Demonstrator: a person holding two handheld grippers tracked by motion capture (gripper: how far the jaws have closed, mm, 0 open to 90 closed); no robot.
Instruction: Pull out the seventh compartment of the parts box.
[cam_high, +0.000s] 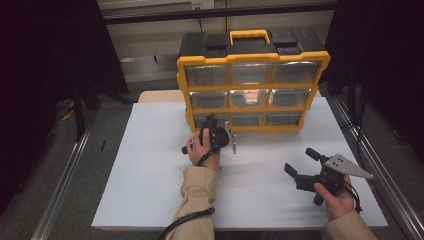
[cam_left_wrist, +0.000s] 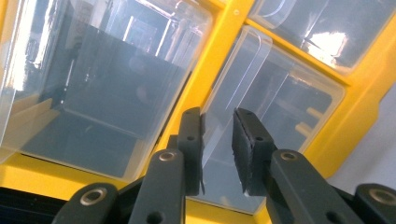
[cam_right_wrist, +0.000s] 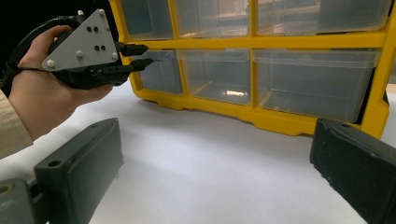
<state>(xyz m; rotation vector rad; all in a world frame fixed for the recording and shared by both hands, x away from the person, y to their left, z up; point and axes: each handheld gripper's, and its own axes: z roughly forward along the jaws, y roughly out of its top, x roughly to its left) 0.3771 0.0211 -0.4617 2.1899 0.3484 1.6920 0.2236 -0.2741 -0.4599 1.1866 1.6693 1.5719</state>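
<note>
step: left gripper pinching bottom-left drawer pull tab | right gripper spread, idle near right | next: draw drawer straight out of organizer

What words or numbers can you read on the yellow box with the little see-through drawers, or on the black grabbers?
None: no word, number or brand can be read in these pictures.
Yellow organizer: plain frame, no label to read.
Clear drawers: bare plastic, reflections and no print.
Left gripper and right gripper: no writing; the grey plate has screw holes, no text.
</note>
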